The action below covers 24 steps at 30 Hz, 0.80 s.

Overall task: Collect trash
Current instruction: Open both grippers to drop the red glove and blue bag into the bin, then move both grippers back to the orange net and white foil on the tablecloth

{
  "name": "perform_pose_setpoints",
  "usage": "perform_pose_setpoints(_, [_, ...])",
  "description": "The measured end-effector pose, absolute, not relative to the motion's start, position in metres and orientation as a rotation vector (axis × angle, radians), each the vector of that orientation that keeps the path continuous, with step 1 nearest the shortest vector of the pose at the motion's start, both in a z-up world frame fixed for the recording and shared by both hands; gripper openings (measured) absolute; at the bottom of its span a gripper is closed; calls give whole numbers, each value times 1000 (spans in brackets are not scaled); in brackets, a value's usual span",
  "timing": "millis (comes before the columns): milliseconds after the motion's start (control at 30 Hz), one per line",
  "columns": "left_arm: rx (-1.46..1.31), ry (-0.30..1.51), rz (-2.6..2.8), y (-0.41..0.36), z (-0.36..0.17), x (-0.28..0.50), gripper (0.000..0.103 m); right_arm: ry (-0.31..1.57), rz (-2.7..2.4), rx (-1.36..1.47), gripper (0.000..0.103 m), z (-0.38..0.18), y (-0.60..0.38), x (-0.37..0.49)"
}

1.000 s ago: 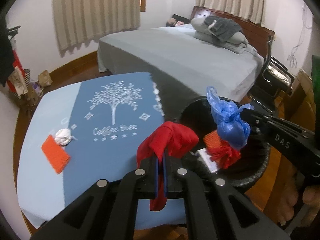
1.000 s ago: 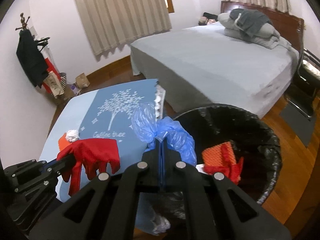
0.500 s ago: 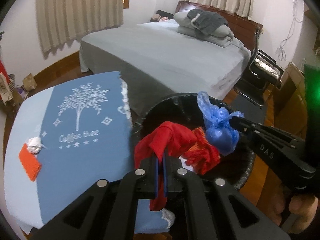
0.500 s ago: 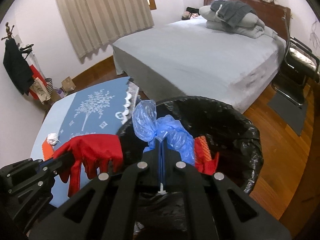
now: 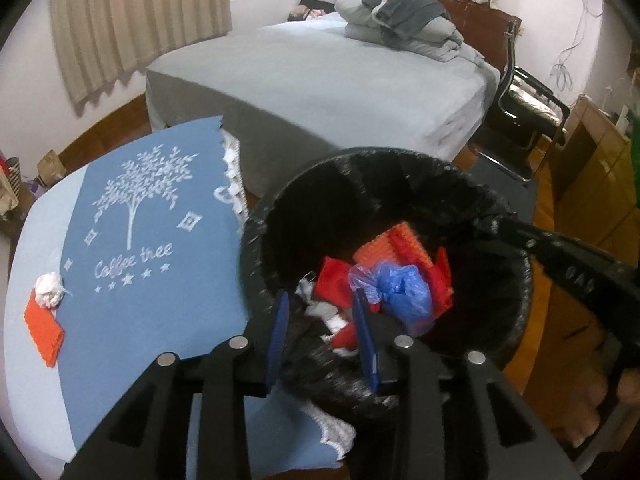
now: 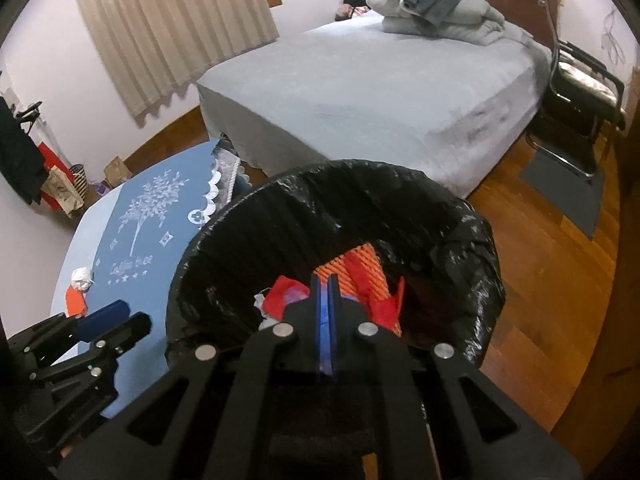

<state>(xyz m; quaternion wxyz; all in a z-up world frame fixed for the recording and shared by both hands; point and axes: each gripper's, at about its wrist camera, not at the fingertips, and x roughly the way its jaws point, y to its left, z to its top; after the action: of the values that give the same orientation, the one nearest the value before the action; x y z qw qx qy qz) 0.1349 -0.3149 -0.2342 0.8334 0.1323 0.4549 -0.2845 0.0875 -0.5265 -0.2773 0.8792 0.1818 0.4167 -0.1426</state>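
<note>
Left wrist view, near to far: left gripper (image 5: 322,330) with jaws just opened, nothing between them, poised over bin (image 5: 256,240). Blue bag (image 5: 394,290) and red scraps lying loose inside. Right gripper (image 6: 325,316) nearly closed, apparently gripping nothing. Farther off on tablecloth (image 5: 140,280): white paper wad (image 5: 49,289) touching orange mesh piece (image 5: 43,330). Probably both light, soft, crushable; pinch wad across its middle, mesh by an edge.

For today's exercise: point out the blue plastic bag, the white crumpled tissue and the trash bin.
blue plastic bag (image 5: 404,292), left wrist view, middle of the bundle.
white crumpled tissue (image 5: 50,289), left wrist view, centre of the wad.
trash bin (image 6: 400,184), right wrist view, far rim.
</note>
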Motion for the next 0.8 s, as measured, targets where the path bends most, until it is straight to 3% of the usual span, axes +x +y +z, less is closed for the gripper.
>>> perform_pose_setpoints(200, [260,966,-559,-283,-231,136,42,874,-278,378,8,-274,-512,87])
perform_pose_setpoints(267, [247,964,-542,-271,-229,137,44,869,-269,371,22,-271,-502,89])
perform_pose_setpoints(333, [238,955,-525,-258,-226,138,45,867,-259,358,26,-268,-491,91])
perform_pose_setpoints(600, [211,919,-433,-188,-219,149,56,890,-169,314,27,-263,-433,107])
perform_pose_setpoints(800, [182,916,-317,-116,-223,170,58,904,-85,271,27,-262,-379,127])
